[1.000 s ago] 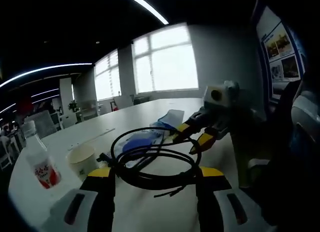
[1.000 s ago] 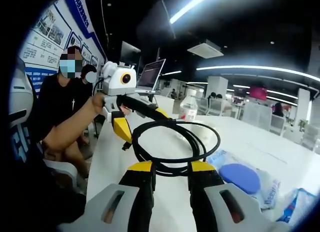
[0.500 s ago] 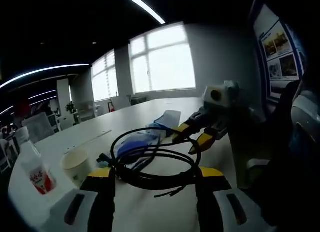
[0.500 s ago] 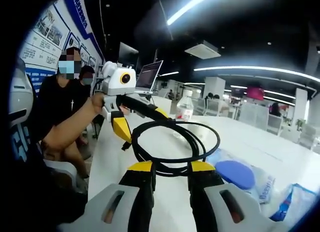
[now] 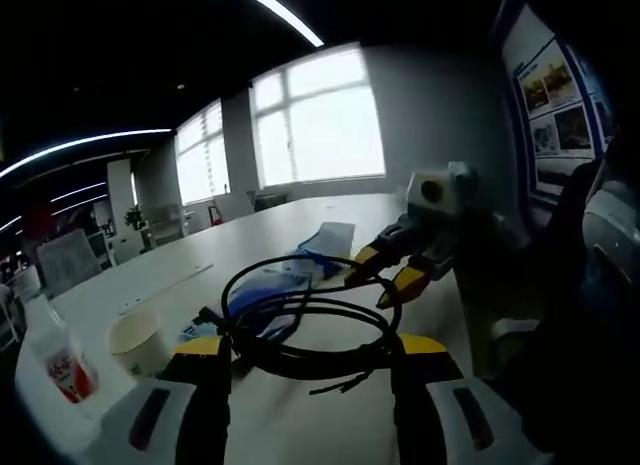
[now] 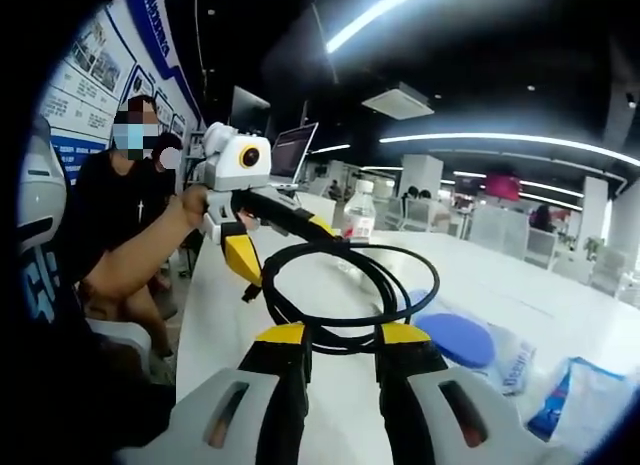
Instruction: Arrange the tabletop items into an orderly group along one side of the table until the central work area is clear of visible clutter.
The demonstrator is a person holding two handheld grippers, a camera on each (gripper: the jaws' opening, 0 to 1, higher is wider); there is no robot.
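A coiled black cable [image 5: 305, 325] hangs above the white table [image 5: 330, 210], between both grippers. My left gripper [image 5: 312, 347] is open, its yellow-tipped jaws spread wide, and the coil lies across the gap touching both. In the left gripper view my right gripper [image 5: 388, 268] comes in from the right with its tips at the coil's far edge. In the right gripper view the right gripper [image 6: 342, 335] is shut on the cable [image 6: 350, 295] at the coil's near edge. The left gripper [image 6: 285, 250], in a hand, meets the coil's far left.
On the table, in the left gripper view: a water bottle [image 5: 50, 357], a paper cup [image 5: 135, 340] and blue packets [image 5: 275, 285]. In the right gripper view: a bottle [image 6: 358, 220], a bagged blue disc [image 6: 455, 337], a blue packet [image 6: 575, 400], a laptop [image 6: 298, 150] and seated people [image 6: 115, 215].
Both views have swung slightly, so the bottle, cup and packets sit further left in the left gripper view. The coil and both grippers keep the same pose to each other.
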